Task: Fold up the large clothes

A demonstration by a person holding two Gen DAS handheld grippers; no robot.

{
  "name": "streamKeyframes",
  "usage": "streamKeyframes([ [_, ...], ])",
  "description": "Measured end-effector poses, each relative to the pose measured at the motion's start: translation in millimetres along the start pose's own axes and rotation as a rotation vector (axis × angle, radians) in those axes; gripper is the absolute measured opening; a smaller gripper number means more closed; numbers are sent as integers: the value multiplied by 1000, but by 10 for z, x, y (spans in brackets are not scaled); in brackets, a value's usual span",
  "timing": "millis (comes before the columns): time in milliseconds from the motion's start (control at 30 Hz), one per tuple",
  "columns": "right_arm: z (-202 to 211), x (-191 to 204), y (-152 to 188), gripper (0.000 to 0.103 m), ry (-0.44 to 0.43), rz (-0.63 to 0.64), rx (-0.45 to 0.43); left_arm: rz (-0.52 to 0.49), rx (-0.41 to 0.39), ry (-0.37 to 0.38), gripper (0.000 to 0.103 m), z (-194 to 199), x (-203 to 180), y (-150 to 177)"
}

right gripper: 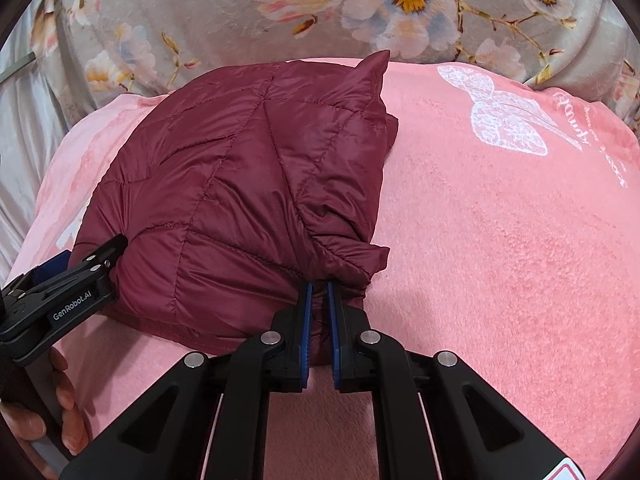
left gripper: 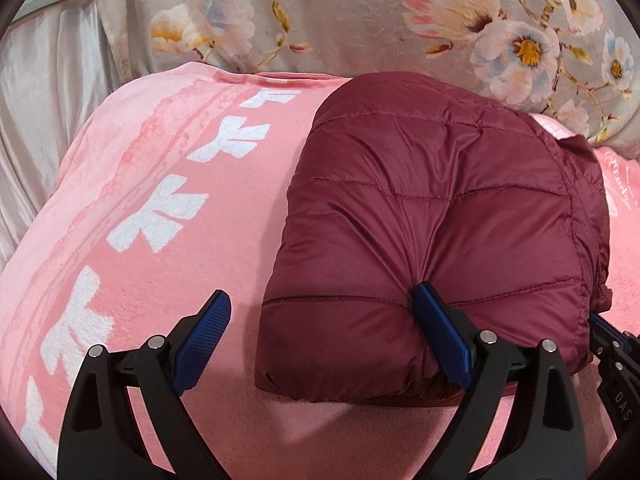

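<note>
A folded maroon quilted puffer jacket (left gripper: 432, 208) (right gripper: 248, 184) lies as a thick bundle on a pink blanket (left gripper: 168, 216) (right gripper: 500, 240). My left gripper (left gripper: 320, 296) stands wide open at the bundle's near left corner. Its right finger (left gripper: 440, 332) dents the top of the jacket, while the left finger (left gripper: 204, 340) hangs over the blanket beside it. My right gripper (right gripper: 318, 286) is shut on a pinch of jacket fabric at the bundle's near right edge. From the right wrist view, the left gripper (right gripper: 80, 260) shows at the bundle's left side.
A grey floral blanket (left gripper: 360, 20) (right gripper: 240, 12) lies bunched behind the pink one, and pale satin cloth (left gripper: 44, 92) lies at the far left. The pink blanket carries white bow prints (left gripper: 160, 208) and a white butterfly print (right gripper: 504, 116). A person's hand (right gripper: 60, 400) holds the left gripper.
</note>
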State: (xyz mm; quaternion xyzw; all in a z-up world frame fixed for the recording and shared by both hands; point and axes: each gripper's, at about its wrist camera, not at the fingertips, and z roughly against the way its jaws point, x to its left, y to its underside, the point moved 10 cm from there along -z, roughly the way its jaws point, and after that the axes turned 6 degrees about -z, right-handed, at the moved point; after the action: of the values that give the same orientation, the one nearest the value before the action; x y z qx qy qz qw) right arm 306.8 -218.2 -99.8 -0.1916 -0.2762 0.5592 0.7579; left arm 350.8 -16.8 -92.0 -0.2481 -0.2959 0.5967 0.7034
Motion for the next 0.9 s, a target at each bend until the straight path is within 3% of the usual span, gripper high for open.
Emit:
streamKeyframes([
  [133,57,-18,-29,11,-3,-11,-28,39,-46,-1,96,95,67,-23],
  [167,114,-23,-48,16,-3,-15,-55,43,-72,-15,96,155,81,-39],
  [233,274,-27,-96,49,-6,-19,-133,43,-125,-41,98,277,98,-65],
  [267,393,-30,-126,76,2,-16,-190,43,-151,-50,98,352,96,-66],
  [300,514,-17,-141,83,9,-7,-246,42,-167,-46,98,421,77,-44],
  [400,665,38,-66,86,46,47,-277,43,-164,-21,98,570,41,93],
  [700,796,22,479,86,100,72,-131,73,-57,9,98,816,40,601],
  [900,936,-48,762,86,100,32,-99,23,-28,24,98,1012,-106,869],
])
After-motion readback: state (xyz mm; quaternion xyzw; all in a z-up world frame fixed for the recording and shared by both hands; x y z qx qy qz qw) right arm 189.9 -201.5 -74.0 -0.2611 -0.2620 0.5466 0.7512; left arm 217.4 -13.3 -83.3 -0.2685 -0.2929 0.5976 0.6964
